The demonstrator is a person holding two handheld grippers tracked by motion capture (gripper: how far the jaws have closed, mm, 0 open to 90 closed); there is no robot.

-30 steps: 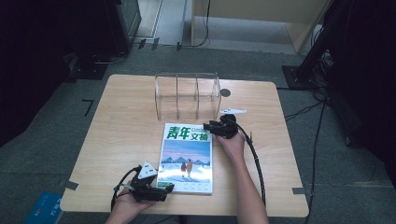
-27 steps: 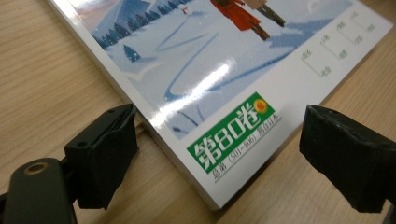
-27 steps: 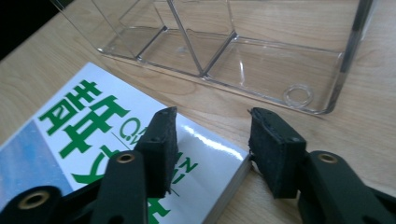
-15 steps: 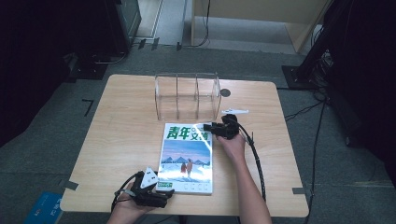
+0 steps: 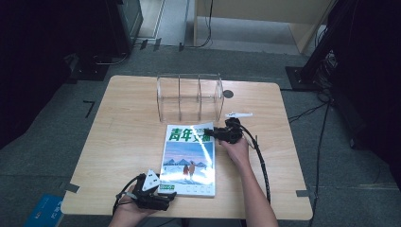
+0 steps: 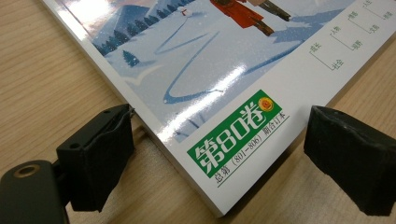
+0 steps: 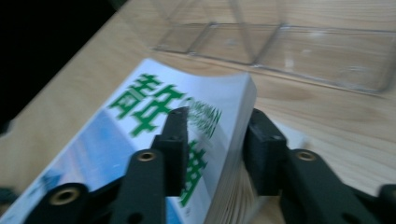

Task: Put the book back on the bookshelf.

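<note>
Gripping a thick magazine by one corner — slip risk.
High view: the magazine (image 5: pixel 189 160) lies flat before the clear rack (image 5: pixel 190 98). Left gripper view: left gripper (image 6: pixel 219 154) gapes astride the near corner, holding nothing. Right gripper view: right gripper (image 7: pixel 215 140) is clamped on the far corner — glossy pages could fan and slide free.
</note>
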